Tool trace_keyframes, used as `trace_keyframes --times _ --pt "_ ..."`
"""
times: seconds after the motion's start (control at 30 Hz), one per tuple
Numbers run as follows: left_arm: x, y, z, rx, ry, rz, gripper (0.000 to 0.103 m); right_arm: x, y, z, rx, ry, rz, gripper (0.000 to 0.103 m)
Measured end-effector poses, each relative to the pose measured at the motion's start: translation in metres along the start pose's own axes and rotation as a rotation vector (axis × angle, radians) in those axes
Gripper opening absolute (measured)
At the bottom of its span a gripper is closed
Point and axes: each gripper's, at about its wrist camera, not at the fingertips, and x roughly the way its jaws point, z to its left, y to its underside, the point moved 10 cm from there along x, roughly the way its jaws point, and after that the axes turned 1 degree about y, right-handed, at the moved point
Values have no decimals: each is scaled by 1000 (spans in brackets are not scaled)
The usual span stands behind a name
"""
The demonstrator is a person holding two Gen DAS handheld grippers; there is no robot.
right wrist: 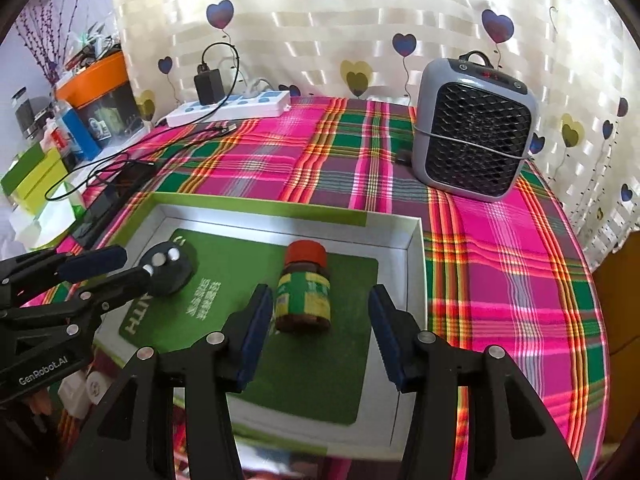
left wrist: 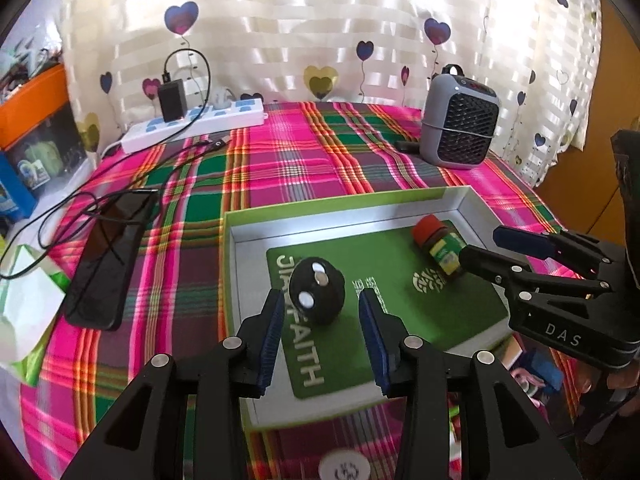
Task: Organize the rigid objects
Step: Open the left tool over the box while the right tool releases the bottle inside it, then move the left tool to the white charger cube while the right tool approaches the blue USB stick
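— Inside white box [right wrist: 414,240], on green mat: red-capped bottle [right wrist: 304,292] lying loose between right gripper [right wrist: 316,332] pads, spread wide, gripping nothing.
— Rigid, smooth, rolls easily; best pinched across label. Left gripper [left wrist: 320,340] likewise gaping around black disc [left wrist: 317,290].

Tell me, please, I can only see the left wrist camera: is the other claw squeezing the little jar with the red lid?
Observer: No. The right wrist view shows the right claw open. The jar lies on its side between the pads, with a wide gap on one side.
Operator: Does my claw have any writing on it?
Observer: Yes, the left claw has "GenRobot.AI" printed on its side.
Operator: Is there anything near the orange box that I'm missing?
Observer: Purple twigs stick up beside the orange box.
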Motion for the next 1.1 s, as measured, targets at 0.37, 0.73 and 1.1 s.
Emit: trace_keyframes --times 0.37,0.73,1.1 --pt "-32 21 -6 7 -13 -29 38 -32 16 1 16 2 -44 51" --pt "-58 39 -5 10 -18 -69 38 -57 36 3 37 -15 -75 51" --pt "-75 69 17 -57 -19 -66 38 -76 65 -13 74 26 -87 51"
